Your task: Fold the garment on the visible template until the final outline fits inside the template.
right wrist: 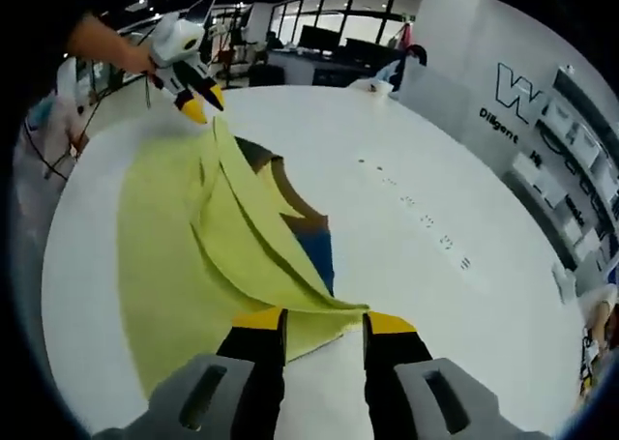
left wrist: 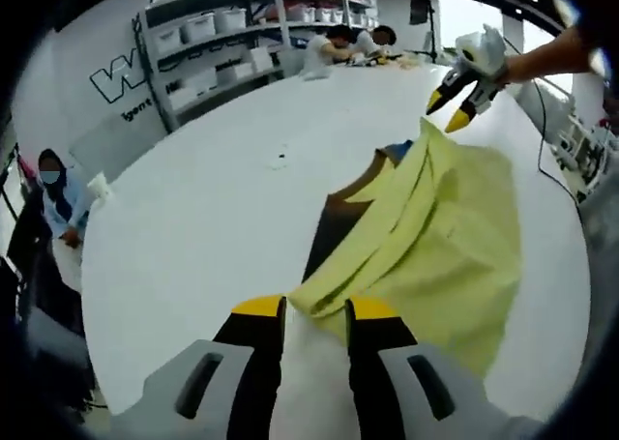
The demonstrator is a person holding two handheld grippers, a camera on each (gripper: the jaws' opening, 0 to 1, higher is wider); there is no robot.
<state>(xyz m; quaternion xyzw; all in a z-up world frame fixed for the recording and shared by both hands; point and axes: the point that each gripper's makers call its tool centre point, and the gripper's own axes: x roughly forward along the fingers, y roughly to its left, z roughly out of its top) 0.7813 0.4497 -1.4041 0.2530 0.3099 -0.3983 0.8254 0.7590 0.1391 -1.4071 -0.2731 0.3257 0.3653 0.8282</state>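
Pinching a corner of the yellow garment point(left wrist: 435, 237) between narrowed tips, my left gripper point(left wrist: 317, 309) holds it ahead on the white table point(left wrist: 213, 198); my right gripper point(right wrist: 319, 319) pinches the opposite corner likewise, cloth spreading left beyond its fingers.

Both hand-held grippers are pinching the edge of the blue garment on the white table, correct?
Not quite: the garment is yellow, as the right gripper view shows. Both the left hand-held gripper and the right hand-held gripper do pinch its edge on the white table.
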